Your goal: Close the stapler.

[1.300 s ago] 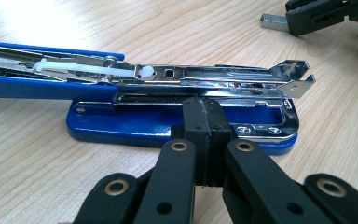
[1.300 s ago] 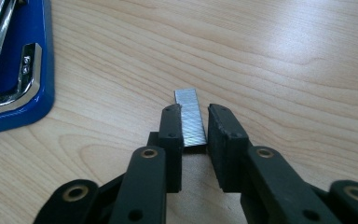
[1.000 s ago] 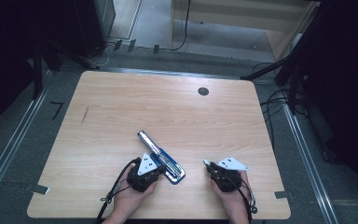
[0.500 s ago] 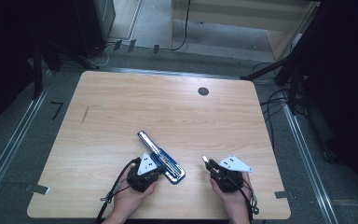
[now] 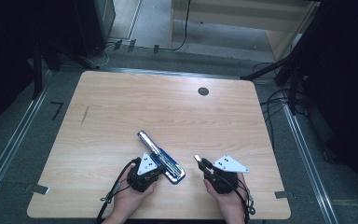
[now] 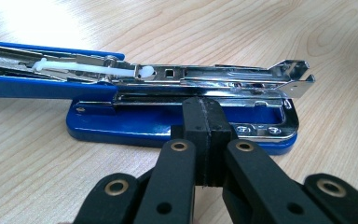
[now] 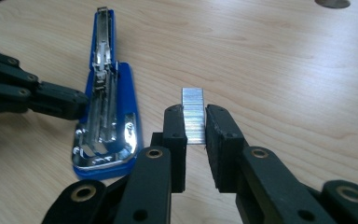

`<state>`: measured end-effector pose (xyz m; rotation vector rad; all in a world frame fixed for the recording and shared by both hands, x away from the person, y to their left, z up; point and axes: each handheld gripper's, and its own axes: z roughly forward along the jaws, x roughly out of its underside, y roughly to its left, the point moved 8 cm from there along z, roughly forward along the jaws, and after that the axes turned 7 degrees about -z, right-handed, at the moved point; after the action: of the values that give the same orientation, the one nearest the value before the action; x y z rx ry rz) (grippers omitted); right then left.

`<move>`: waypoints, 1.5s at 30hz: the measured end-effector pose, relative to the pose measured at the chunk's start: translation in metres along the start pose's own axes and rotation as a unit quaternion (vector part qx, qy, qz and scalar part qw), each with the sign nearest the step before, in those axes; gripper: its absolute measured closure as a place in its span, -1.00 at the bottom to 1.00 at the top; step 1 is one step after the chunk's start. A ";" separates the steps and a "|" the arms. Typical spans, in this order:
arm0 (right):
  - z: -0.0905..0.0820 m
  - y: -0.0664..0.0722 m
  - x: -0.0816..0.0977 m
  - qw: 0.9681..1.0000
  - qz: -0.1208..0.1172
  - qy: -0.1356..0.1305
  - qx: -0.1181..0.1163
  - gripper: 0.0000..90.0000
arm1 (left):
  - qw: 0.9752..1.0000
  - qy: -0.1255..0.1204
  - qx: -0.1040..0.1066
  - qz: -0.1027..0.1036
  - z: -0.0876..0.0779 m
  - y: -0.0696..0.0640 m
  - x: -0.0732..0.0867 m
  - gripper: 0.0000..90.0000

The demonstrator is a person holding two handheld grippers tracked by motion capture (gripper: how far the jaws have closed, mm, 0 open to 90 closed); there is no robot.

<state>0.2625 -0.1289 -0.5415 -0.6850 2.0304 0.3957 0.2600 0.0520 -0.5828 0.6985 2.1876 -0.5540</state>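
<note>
A blue stapler (image 5: 161,157) lies folded open on the wooden table (image 5: 168,112), its chrome staple channel (image 6: 205,77) facing up. My left gripper (image 5: 161,171) is shut with nothing between its jaws. Its tip (image 6: 204,116) rests against the side of the stapler's blue base (image 6: 135,128). My right gripper (image 5: 199,160) sits to the right of the stapler, apart from it. It (image 7: 195,122) is shut on a short strip of silver staples (image 7: 193,109) that sticks out forward between the pads. The right gripper view also takes in the stapler (image 7: 107,107) and the left gripper (image 7: 72,105) beside it.
A round black grommet (image 5: 203,91) is set in the table near its far edge. A thin dark mark (image 5: 85,115) crosses the left side. Cables (image 5: 279,100) trail on the floor past the right edge. Both hands are close to the front edge.
My right gripper has edged slightly left toward the stapler, still holding the staples. The left gripper and the stapler have stayed put.
</note>
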 end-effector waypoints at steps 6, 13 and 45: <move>0.001 0.008 -0.005 1.000 0.004 -0.002 -0.012 0.77 | 1.000 0.000 0.000 0.000 0.000 0.000 0.000 1.00; 0.005 0.021 -0.010 1.000 -0.009 0.003 -0.024 0.77 | 1.000 0.000 -0.001 0.001 0.000 0.000 0.000 1.00; 0.034 0.058 -0.015 0.996 -0.045 0.035 -0.063 0.77 | 1.000 -0.001 -0.001 0.000 0.000 0.000 0.000 1.00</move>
<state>0.2562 -0.0608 -0.5459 -0.8744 2.0448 0.4552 0.2601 0.0517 -0.5828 0.6974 2.1854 -0.5517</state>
